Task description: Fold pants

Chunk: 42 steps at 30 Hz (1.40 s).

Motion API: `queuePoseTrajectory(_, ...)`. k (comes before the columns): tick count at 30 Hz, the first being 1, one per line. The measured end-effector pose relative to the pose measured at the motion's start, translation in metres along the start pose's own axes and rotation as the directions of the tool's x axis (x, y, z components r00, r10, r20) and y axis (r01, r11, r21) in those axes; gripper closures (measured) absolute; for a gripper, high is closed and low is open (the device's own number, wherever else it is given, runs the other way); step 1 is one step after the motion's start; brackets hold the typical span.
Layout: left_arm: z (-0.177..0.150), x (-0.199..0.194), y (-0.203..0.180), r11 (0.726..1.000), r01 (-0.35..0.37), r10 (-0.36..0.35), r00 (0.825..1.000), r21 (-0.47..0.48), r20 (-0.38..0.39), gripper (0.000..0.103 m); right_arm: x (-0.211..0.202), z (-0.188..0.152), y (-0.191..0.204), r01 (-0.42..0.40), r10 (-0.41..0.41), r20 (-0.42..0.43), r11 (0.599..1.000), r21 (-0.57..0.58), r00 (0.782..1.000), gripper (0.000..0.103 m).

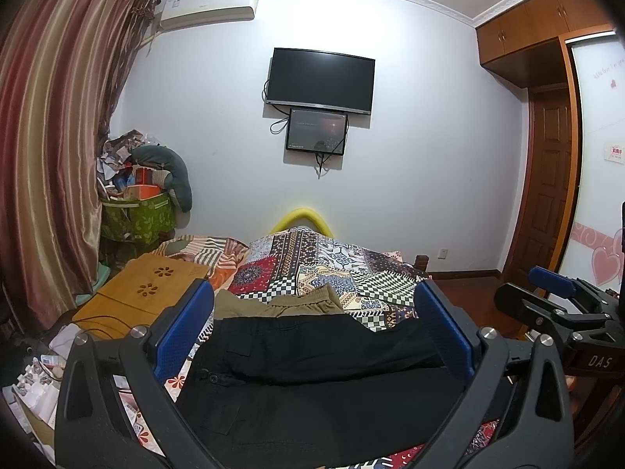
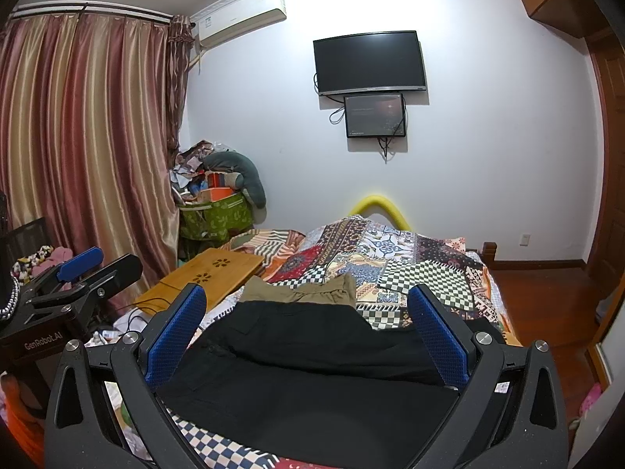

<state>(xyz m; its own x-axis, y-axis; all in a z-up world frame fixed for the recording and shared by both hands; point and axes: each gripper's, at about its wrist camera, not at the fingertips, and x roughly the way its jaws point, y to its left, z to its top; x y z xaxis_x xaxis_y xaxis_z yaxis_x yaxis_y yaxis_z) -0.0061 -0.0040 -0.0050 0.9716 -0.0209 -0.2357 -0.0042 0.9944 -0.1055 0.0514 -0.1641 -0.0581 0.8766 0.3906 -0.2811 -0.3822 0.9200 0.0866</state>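
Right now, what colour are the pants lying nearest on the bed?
Black pants, clearest in the right wrist view.

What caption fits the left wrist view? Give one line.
Open left hand-held gripper above black pants on a patchwork bedspread, khaki pants beyond.

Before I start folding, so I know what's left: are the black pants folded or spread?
Partly folded: the black pants show an upper layer lying across a lower one.

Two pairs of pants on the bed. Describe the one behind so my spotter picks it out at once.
Start at the bed's patchwork quilt. The black pants lie nearest the grippers; beyond them, toward the wall, lie the khaki pants. They alone are tan, with a gathered waistband.
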Motion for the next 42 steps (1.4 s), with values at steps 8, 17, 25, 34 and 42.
queuePoseTrajectory(8, 0.0, 0.0, 0.0, 1.0, -0.001, 0.001, 1.0, 0.0, 0.001, 0.0, 0.0, 0.0, -0.002, -0.001, 0.001, -0.002, 1.0, 0.001, 1.0, 0.001)
queuePoseTrajectory(17, 0.003, 0.005, 0.001, 1.0, -0.002, 0.002, 1.0, 0.0, -0.008, 0.0, 0.001, 0.001, -0.005, -0.005, 0.006, -0.008, 1.0, 0.003, 1.0, 0.001)
queuePoseTrajectory(25, -0.001, 0.02, 0.012, 1.0, 0.009, -0.008, 0.999, 0.011, -0.031, 0.0, 0.016, -0.007, -0.015, 0.025, -0.026, -0.046, 1.0, -0.017, 0.999, 0.001)
queuePoseTrajectory(34, -0.002, 0.077, 0.048, 0.998, -0.05, 0.056, 0.991, 0.048, -0.124, 0.0, 0.049, -0.022, -0.07, 0.184, -0.187, -0.145, 0.982, -0.035, 0.972, 0.001)
queuePoseTrajectory(42, -0.009, 0.153, 0.089, 0.989, -0.119, 0.137, 0.964, 0.09, -0.228, 0.0, 0.069, -0.027, -0.127, 0.307, -0.308, -0.196, 0.951, -0.034, 0.931, 0.001)
